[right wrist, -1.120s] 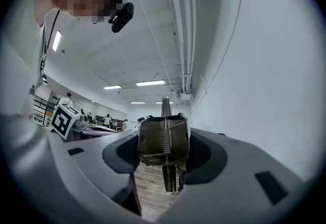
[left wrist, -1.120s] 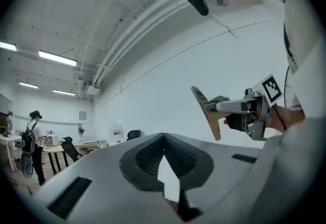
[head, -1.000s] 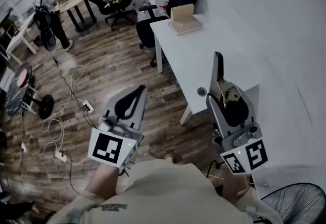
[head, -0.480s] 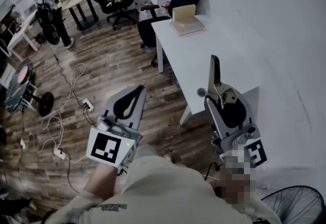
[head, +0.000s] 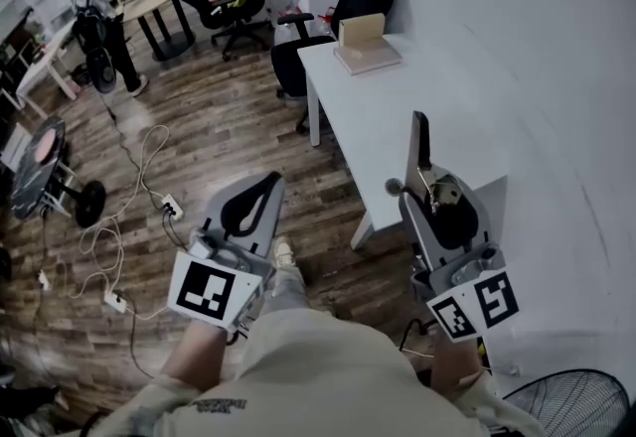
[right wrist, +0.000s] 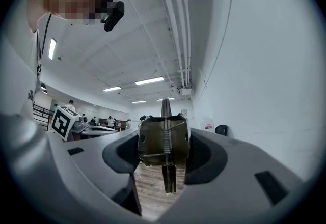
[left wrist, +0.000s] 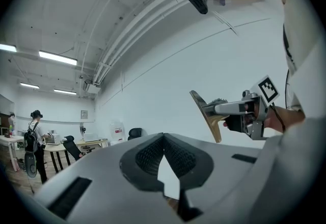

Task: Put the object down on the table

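My right gripper point(head: 444, 199) is shut on a brass-coloured metal spring clip point(head: 440, 191), held above the near edge of the white table point(head: 397, 97). The clip's long dark blade point(head: 421, 141) sticks out past the jaws. In the right gripper view the clip point(right wrist: 164, 141) fills the gap between the jaws, its coil spring running down the middle. In the left gripper view the clip point(left wrist: 206, 116) juts from the right gripper point(left wrist: 239, 111) in mid-air. My left gripper point(head: 253, 199) hangs over the wooden floor, shut with nothing in it, its pads point(left wrist: 175, 154) meeting at the tip.
A tan box point(head: 366, 40) lies at the table's far end, and a round cable hole point(head: 395, 186) is near its front edge. Black office chairs point(head: 343, 3) stand beside the table. Cables and power strips point(head: 139, 197) trail over the floor. A person point(head: 94, 18) stands far left. A fan point(head: 566, 405) is bottom right.
The right gripper with the clip has drifted slightly toward the table edge. The holder's foot now shows on the floor between the grippers. The left gripper has barely moved.
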